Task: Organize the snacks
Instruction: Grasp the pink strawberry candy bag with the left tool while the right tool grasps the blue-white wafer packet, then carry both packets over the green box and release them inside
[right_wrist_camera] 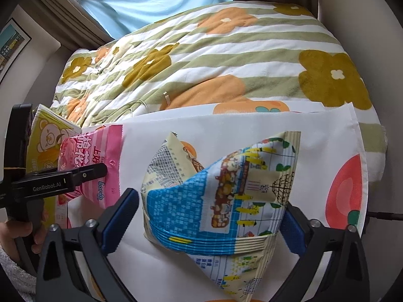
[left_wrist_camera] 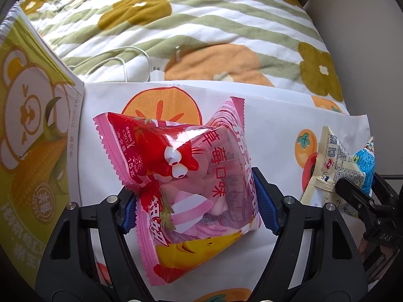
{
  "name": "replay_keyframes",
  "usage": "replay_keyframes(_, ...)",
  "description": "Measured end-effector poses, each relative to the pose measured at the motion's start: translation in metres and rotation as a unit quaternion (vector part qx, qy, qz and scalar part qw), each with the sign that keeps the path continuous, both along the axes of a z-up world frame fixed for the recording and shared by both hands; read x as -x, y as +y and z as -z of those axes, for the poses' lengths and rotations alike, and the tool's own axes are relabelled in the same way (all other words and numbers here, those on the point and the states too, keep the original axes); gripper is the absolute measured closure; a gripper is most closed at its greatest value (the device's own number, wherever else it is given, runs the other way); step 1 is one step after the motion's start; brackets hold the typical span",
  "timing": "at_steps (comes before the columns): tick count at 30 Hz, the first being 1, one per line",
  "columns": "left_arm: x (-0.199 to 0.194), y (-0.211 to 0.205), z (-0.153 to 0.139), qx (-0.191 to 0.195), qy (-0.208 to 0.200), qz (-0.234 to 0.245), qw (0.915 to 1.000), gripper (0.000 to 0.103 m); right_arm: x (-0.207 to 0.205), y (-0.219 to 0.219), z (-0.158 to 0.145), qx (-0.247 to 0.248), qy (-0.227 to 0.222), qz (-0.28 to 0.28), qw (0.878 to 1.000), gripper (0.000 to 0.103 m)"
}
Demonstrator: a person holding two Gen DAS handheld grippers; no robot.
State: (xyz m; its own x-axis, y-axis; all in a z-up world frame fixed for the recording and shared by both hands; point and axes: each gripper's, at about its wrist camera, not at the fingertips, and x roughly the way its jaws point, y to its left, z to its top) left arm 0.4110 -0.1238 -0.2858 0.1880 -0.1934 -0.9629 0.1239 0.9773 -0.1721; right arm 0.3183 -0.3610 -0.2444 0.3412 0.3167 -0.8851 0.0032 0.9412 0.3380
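Note:
My left gripper (left_wrist_camera: 196,201) is shut on a pink strawberry marshmallow packet (left_wrist_camera: 189,173), its blue pads pressing both sides. The packet also shows at the left of the right wrist view (right_wrist_camera: 95,166). My right gripper (right_wrist_camera: 209,209) is open around a cream and blue snack packet (right_wrist_camera: 226,198): the right pad touches its edge, the left pad stands apart from it. That packet shows at the right of the left wrist view (left_wrist_camera: 337,166). Both packets are over a white cloth with fruit prints (left_wrist_camera: 272,115).
A large yellow-green snack bag with a bear (left_wrist_camera: 32,130) stands at the left edge of the cloth. Behind is a flowered, striped quilt (left_wrist_camera: 201,25) with a white charger and cable (left_wrist_camera: 156,73). The cloth's right edge (right_wrist_camera: 357,138) is near.

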Motion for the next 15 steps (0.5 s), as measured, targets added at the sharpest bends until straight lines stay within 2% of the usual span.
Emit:
replay_keyframes(2, 0.003, 0.000, -0.002, -0.001, -0.003, 0.001, 1.0000, 0.030, 0.001, -0.004, 0.002, -0.010, 0.003, 0.005, 1.000, 0.015)
replay_keyframes(4, 0.005, -0.001, -0.005, 0.001, -0.007, 0.002, 1.0000, 0.030, 0.002, -0.006, 0.004, -0.023, 0.004, 0.010, 1.000, 0.029)
replay_keyframes(5, 0.007, -0.002, -0.006, 0.002, -0.009, 0.003, 1.0000, 0.030, 0.003, -0.007, 0.004, -0.026, 0.004, 0.011, 1.000, 0.033)
replay_keyframes(9, 0.012, -0.003, -0.016, 0.001, -0.022, 0.006, 0.9997, 0.031, 0.007, -0.009, 0.001, -0.025, -0.008, 0.019, 0.999, 0.035)
replay_keyframes(15, 0.023, -0.004, -0.047, 0.010, -0.047, 0.005, 0.9988, 0.031, 0.018, -0.015, -0.024, -0.029, -0.032, 0.027, 0.999, 0.035)
